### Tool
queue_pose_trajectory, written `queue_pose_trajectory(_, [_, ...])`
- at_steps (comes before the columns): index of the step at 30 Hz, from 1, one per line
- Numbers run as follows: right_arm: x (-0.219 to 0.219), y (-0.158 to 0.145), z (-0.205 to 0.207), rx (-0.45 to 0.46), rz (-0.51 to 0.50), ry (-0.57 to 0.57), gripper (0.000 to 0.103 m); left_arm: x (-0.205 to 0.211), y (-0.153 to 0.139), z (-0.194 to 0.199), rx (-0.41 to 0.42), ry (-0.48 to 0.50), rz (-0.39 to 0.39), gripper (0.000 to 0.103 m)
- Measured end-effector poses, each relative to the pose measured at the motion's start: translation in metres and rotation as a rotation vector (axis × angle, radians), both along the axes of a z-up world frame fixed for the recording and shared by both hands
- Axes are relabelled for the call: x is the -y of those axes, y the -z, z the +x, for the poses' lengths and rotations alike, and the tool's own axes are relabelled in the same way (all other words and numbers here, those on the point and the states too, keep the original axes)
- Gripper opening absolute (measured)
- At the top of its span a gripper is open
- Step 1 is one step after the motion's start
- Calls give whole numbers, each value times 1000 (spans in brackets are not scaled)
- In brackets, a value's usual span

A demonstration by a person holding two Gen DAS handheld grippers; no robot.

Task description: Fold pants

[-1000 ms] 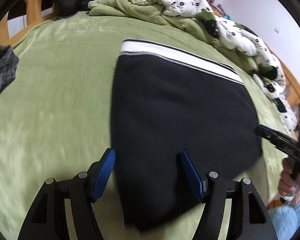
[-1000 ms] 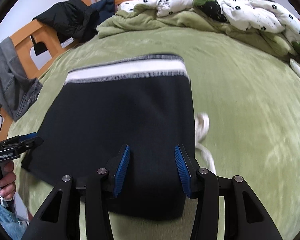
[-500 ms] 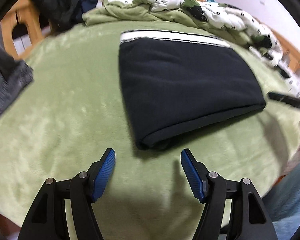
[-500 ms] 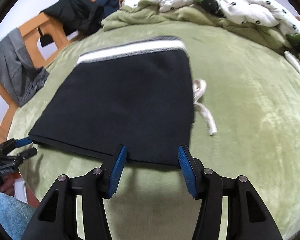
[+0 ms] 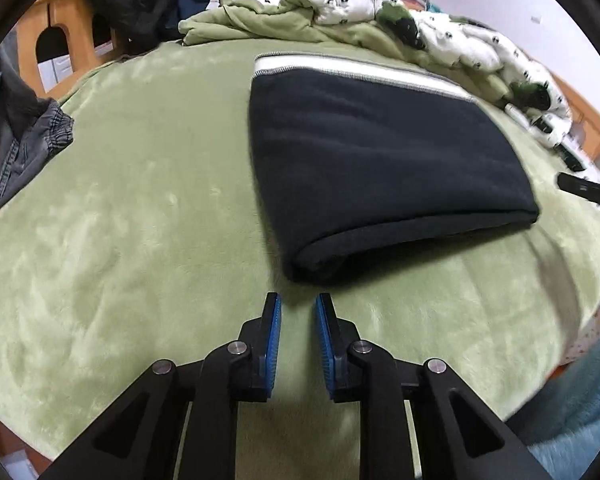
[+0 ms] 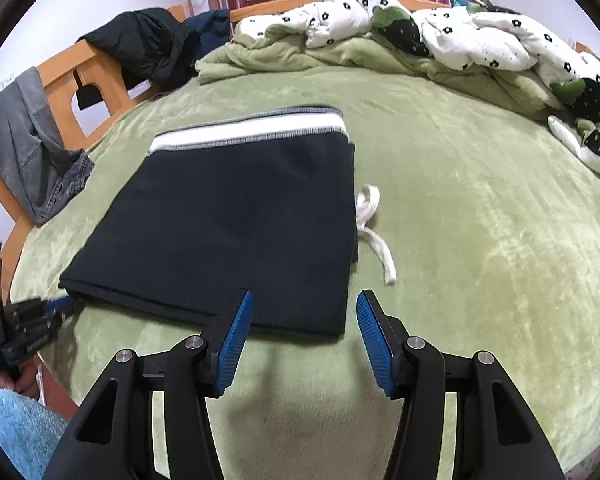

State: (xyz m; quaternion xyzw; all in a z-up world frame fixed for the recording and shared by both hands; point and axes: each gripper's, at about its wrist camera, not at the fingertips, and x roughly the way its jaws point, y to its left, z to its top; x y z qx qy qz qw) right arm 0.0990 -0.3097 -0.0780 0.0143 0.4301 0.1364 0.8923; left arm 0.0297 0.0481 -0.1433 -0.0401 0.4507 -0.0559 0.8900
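**Both grippers back off the folded pants**

Backed away since the earlier frames, both grippers now sit off the cloth. The left gripper (image 5: 298,312) had its jaws spread wide over the fabric; now they are closing on nothing, only a narrow gap left and bare bed (image 5: 140,200) between them. The right gripper (image 6: 305,320) has its jaws released, parted about halfway and empty.

Just ahead of the left jaws lies the near corner of the pants (image 5: 380,160), where the rolled fold edge shows several stacked layers. From the right jaws the same near edge lies just ahead and a little to the left. The white waistband (image 6: 252,130) is at the far end, well beyond either pair of jaws, and a white drawstring (image 6: 374,236) trails out of the side, ahead of the right jaws.

The pants look like soft, thick knit: light, limp, not slippery, likely to sag and slide apart if lifted by one layer. For another fold I would pinch through all layers at the two near corners, and tuck the drawstring in first.
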Motion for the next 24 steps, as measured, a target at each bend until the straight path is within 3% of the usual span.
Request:
queue_pose_trajectory(1, [0,-1,3,7,6,3,54,-4,-5,-3,16,-11,-13,34])
queue_pose_trajectory(2, [0,-2,6,12,11,5,54,-7,-11,-6,37,-24,-26,48])
queue_pose_trajectory(6, [-9,4,27,2,23,13,54,-5,-37,2,131,-22,-70,56])
queue_pose_trajectory(10, [-21,19,44,-40,23,18,54,9,-40,36,117,-33,-42,56])
queue_pose_trajectory(12, [-28,31,48,-69,-9,13,54,16,-28,53,51,-41,-59,56])
queue_pose_trajectory(14, [-33,33,43,-39,-58,-5,55,22,-14,60,-10,-59,-40,60])
queue_pose_trajectory(17, [-36,31,36,-51,-99,-44,57,28,-13,51,18,-28,-5,61])
queue_pose_trajectory(19, [-30,26,30,-60,-108,-42,57,25,-17,50,-15,-24,-35,61])
queue_pose_trajectory(21, [-24,13,24,-47,-94,-18,57,18,-27,49,-42,-30,-119,60])
queue_pose_trajectory(24, [-15,-15,9,1,-34,28,58,14,-53,43,-15,-35,-180,60])
